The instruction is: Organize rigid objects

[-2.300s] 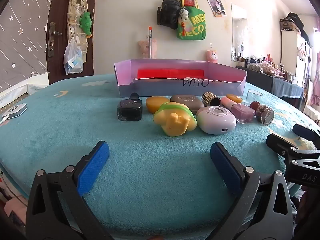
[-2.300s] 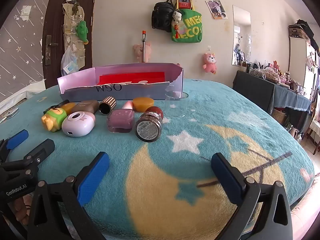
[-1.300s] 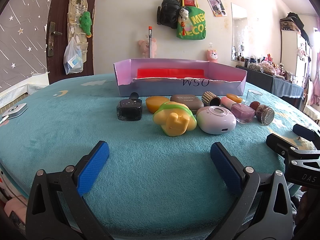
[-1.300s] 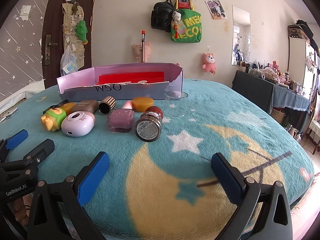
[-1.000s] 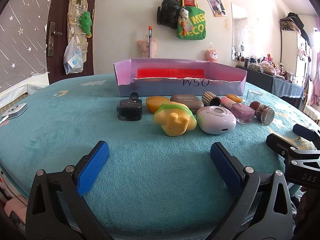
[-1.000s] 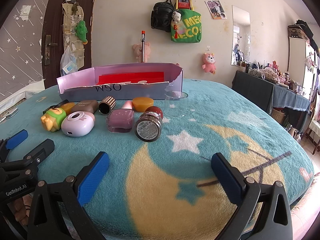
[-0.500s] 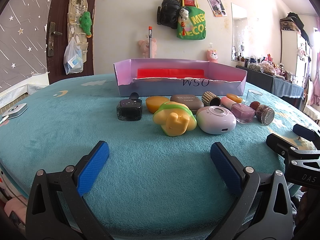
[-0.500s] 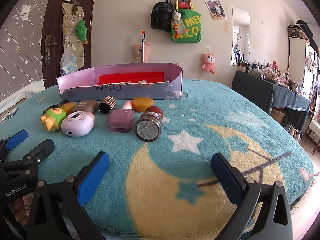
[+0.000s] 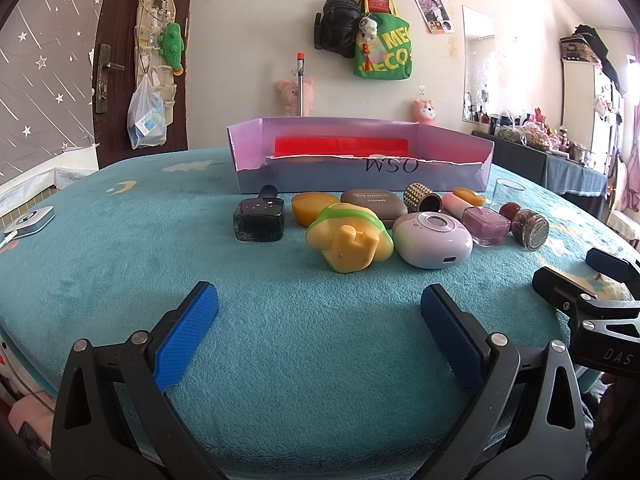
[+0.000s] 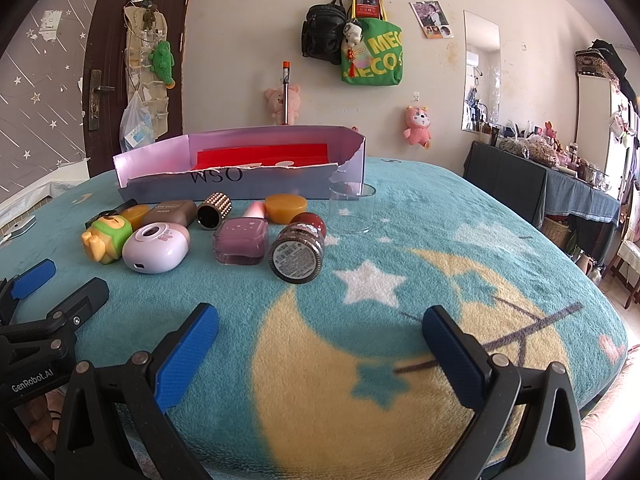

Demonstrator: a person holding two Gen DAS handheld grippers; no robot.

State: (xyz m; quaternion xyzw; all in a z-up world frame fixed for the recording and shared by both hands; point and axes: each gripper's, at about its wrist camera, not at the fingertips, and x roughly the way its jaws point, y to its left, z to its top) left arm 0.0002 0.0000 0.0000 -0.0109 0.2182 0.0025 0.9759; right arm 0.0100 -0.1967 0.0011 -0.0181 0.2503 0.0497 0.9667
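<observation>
At the near edge of the teal plush-covered desk (image 9: 120,264), left tongs (image 9: 319,310) and right tongs (image 10: 320,332) sit apart, empty. Beyond, a yellow-green toy figure (image 9: 348,240) heads the cluster of cosmetics. Behind stands the lilac cardboard tray (image 9: 360,172).

Ahead of the left gripper (image 9: 319,304) there is one purple box (image 9: 360,172) and, before it, a group of small things. I count one black bottle (image 9: 259,222), two orange soaps (image 9: 310,207) – the second is further right – one brown eyeshadow case (image 9: 372,200), one studded gold cap (image 9: 419,197), one yellow-green toy (image 9: 348,238), one lilac oval device (image 9: 432,236), one pink tube (image 9: 454,202), one purple glass bottle (image 9: 486,224), one glitter jar (image 9: 530,232), one clear glass cup (image 9: 507,195). Grippers – two, the second is the right gripper (image 10: 320,320).
</observation>
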